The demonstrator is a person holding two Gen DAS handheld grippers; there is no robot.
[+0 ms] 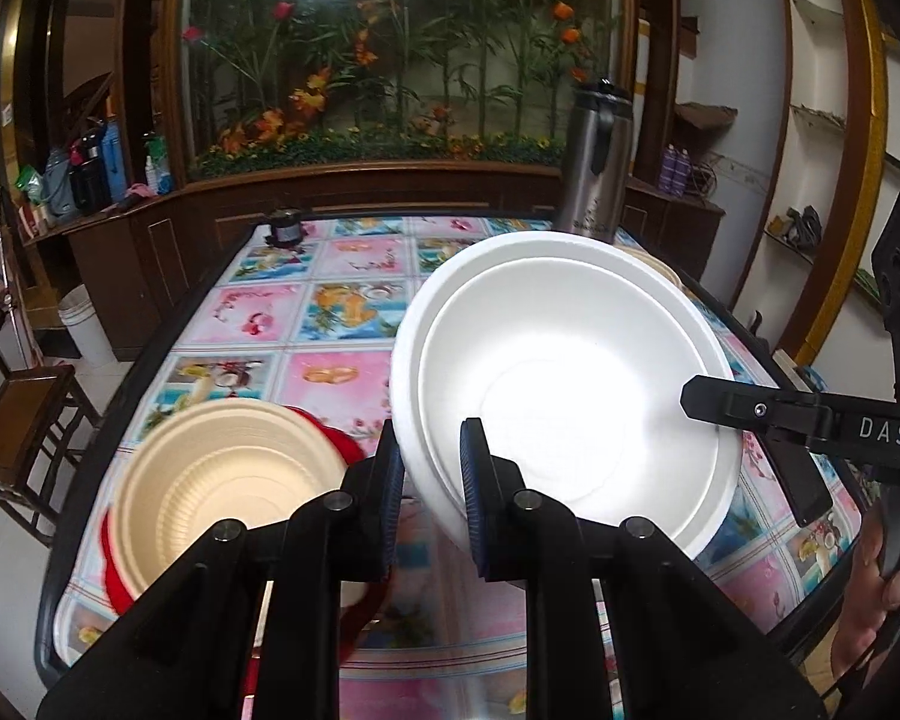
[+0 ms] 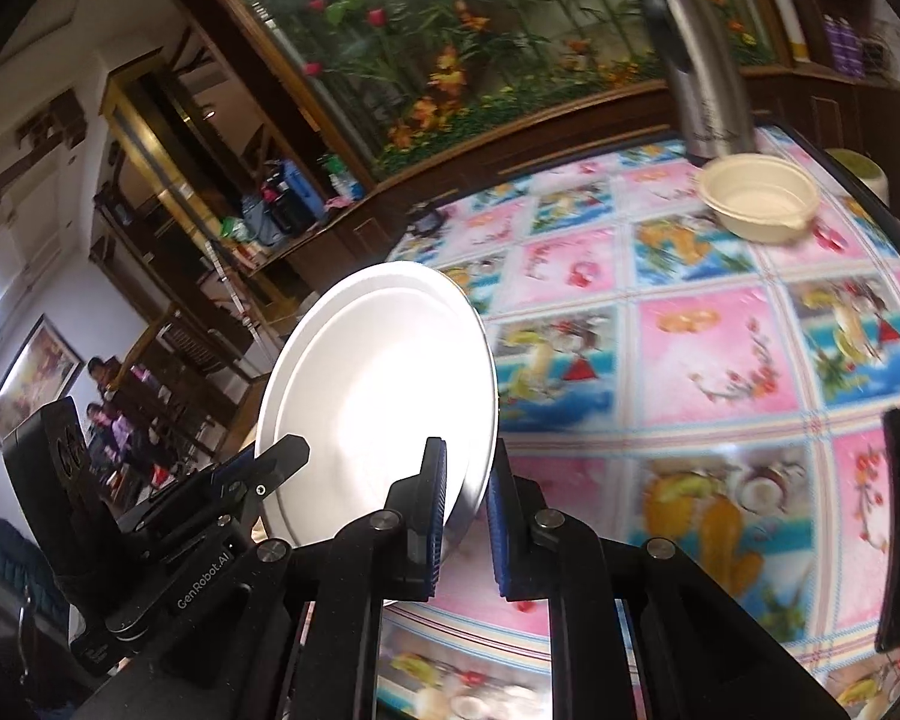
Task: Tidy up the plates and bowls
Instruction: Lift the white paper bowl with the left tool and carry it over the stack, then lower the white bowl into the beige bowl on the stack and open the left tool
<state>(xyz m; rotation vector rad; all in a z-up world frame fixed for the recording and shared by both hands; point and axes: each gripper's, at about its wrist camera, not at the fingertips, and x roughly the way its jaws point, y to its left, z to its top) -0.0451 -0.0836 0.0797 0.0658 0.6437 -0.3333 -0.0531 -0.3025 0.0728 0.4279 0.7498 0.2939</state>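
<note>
Both my claws, left (image 1: 432,468) and right (image 2: 468,516), pinch the white plate (image 1: 564,372) by its rim; the cream bowl (image 1: 228,480) sits below, left.

Round white foam plate (image 1: 564,384) tilted, off tablecloth. Ribbed beige bowl (image 1: 228,480) on red plate (image 1: 330,438), 8 o'clock of it. Second beige bowl (image 2: 759,198) at table's 1 o'clock.

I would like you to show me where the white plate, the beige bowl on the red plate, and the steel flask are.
white plate (image 1: 570,384): left wrist view, on its inner bottom.
beige bowl (image 1: 234,480): left wrist view, on its ribbed inside.
steel flask (image 1: 594,168): left wrist view, on its metal body.
</note>
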